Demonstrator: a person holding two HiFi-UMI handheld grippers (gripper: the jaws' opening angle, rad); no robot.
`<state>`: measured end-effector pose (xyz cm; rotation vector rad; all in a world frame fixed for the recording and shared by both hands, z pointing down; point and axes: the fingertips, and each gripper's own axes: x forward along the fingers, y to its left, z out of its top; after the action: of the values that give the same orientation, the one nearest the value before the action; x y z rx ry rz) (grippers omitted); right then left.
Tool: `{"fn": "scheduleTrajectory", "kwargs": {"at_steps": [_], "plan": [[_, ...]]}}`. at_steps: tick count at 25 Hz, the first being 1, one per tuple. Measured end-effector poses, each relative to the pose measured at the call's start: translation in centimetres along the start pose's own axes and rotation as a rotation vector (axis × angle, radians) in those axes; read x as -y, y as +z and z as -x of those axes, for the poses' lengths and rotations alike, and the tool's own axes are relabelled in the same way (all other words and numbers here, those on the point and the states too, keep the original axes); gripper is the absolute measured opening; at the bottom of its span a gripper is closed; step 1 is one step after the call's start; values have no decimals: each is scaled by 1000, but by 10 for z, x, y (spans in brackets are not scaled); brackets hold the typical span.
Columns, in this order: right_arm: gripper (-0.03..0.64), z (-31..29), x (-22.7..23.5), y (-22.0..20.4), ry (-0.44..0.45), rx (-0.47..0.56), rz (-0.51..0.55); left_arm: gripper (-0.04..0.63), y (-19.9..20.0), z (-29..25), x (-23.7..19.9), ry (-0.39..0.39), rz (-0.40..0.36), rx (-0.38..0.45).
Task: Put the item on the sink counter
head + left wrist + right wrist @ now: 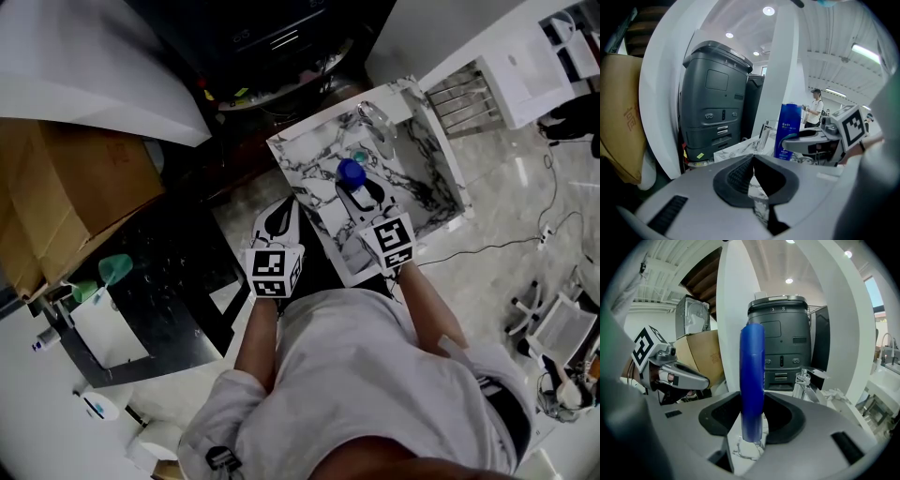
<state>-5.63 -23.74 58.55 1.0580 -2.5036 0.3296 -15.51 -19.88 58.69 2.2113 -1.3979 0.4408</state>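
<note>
The bottle (752, 380) is glossy blue plastic, the sink counter (302, 176) polished veined marble, the box (66, 202) matt cardboard.

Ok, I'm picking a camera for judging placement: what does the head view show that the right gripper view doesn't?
Only the head view: the sunken basin of the white marble-patterned sink counter from above, and a mint-green plastic cup at left. Only the right gripper view: round ceiling lights, and the right claw, black pads pressed on the tall blue plastic bottle. Both: that bottle, the brown cardboard box, the left claw.
</note>
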Motion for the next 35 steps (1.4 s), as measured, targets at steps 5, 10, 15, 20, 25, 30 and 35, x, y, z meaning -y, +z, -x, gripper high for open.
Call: {"fn": "scheduleTrajectory", "kwargs": {"at_steps": [5, 10, 15, 20, 25, 30, 35], "plan": [[153, -19, 4, -1, -9, -21, 1, 11, 2, -11, -15, -8, 10, -8], [153, -36, 8, -1, -12, -42, -5, 11, 3, -18, -29, -10, 19, -23], [153, -53, 13, -3, -16, -57, -13, 11, 7, -26, -42, -10, 23, -30], [153, -67, 17, -5, -21, -66, -18, 11, 8, -30, -54, -5, 23, -40], [152, -81, 22, -7, -28, -67, -22, 11, 8, -33, -63, -3, 21, -53], [153, -92, 30, -7, -43, -66, -24, 11, 7, -37, -68, 0, 24, -62], [153, -101, 35, -8, -53, -66, -34, 11, 5, -39, -69, -1, 30, -68]]}}
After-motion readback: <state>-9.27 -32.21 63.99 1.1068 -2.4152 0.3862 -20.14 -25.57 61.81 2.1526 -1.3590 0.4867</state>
